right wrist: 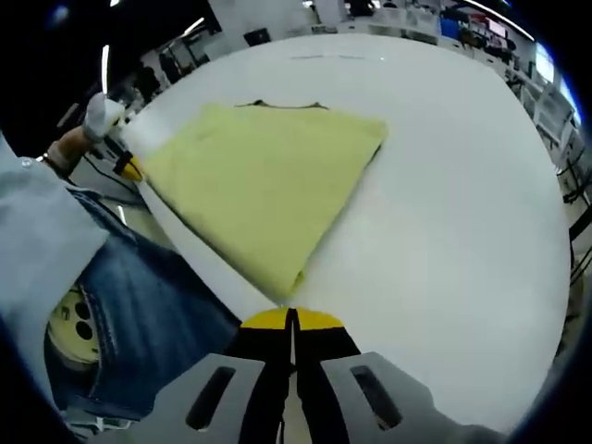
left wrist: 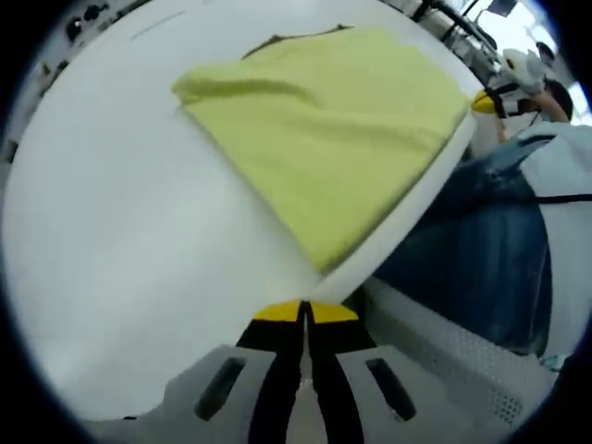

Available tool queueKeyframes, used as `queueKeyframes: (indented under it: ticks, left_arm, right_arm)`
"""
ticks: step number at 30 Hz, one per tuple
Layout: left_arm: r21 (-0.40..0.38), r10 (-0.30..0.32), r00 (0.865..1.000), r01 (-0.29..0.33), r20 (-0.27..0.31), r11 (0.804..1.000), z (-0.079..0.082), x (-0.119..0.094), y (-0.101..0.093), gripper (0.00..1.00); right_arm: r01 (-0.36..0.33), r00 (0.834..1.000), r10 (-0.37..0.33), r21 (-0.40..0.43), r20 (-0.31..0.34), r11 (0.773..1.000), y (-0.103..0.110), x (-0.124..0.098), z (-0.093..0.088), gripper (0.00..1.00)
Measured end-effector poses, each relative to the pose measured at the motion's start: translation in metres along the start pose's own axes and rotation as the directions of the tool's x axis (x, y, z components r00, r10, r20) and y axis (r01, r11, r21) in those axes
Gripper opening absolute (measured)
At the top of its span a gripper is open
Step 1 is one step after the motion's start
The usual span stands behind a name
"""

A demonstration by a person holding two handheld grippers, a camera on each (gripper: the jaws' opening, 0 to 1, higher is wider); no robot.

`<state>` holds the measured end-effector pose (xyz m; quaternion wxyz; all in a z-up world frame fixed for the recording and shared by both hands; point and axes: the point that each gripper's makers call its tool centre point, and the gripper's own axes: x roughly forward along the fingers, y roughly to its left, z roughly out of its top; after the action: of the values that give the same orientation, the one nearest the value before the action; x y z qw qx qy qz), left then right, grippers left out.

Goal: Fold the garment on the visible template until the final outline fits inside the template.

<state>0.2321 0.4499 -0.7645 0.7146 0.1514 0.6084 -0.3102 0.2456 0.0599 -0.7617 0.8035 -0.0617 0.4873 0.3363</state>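
Lying flat on the white counter (left wrist: 120, 277) is the yellow garment (left wrist: 324, 129), folded into a neat shape with straight sides. In the left gripper view one corner of it reaches the near edge of the counter, just past the tips of the left hand-held gripper (left wrist: 304, 313). That gripper's two yellow-tipped jaws are pressed together with nothing between them. It is near the corner of the cloth, but I cannot tell if it touches it. A thin dark line (left wrist: 296, 39) peeks out along the far side of the cloth.

In the right gripper view the same garment (right wrist: 259, 185) sits near the left edge of the counter (right wrist: 462, 185). One corner points down at the right hand-held gripper (right wrist: 292, 319). Its jaws are also pressed tight together and hold nothing. They sit just below that corner. The thin dark line (right wrist: 287, 104) shows again along the far edge of the cloth.

A person stands close beside the counter in blue jeans (right wrist: 139, 314) and a light sleeve (right wrist: 37, 250). In the right gripper view, a hand in a white glove (right wrist: 100, 116) is up near the far corner of the counter, with a bit of yellow (right wrist: 131, 167) just below it. The same jeans (left wrist: 481, 240) show in the left gripper view, on the right side past the counter edge.
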Motion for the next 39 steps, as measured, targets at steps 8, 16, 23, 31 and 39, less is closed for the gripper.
queueKeyframes:
  ticks: [8, 16, 23, 31, 39]
  left_arm:
    - [0.018, 0.028, 0.998, -0.029, 0.060, 0.999, 0.012, -0.013, 0.002, 0.00]
    - [0.036, 0.035, 0.989, -0.041, 0.143, 0.999, 0.033, -0.022, 0.004, 0.02]
    - [0.070, 0.047, 0.983, -0.060, 0.175, 0.996, 0.049, -0.025, 0.002, 0.12]
    - [0.049, 0.040, 0.978, -0.051, 0.203, 0.998, 0.061, -0.020, 0.003, 0.17]
    - [0.019, 0.052, 0.989, -0.055, 0.142, 0.998, 0.047, -0.002, 0.005, 0.16]
  right_arm:
    - [0.031, 0.999, -0.030, -0.042, 0.015, 0.999, -0.004, -0.007, 0.013, 0.01]
    - [0.044, 0.998, -0.041, -0.086, 0.041, 0.995, -0.004, -0.008, 0.030, 0.02]
    - [0.029, 0.999, -0.024, -0.122, 0.040, 0.992, 0.001, -0.003, 0.036, 0.06]
    - [0.023, 0.998, -0.016, -0.129, 0.057, 0.991, 0.006, 0.006, 0.043, 0.08]
    - [0.027, 0.999, -0.022, -0.113, 0.047, 0.993, 0.003, 0.012, 0.035, 0.08]
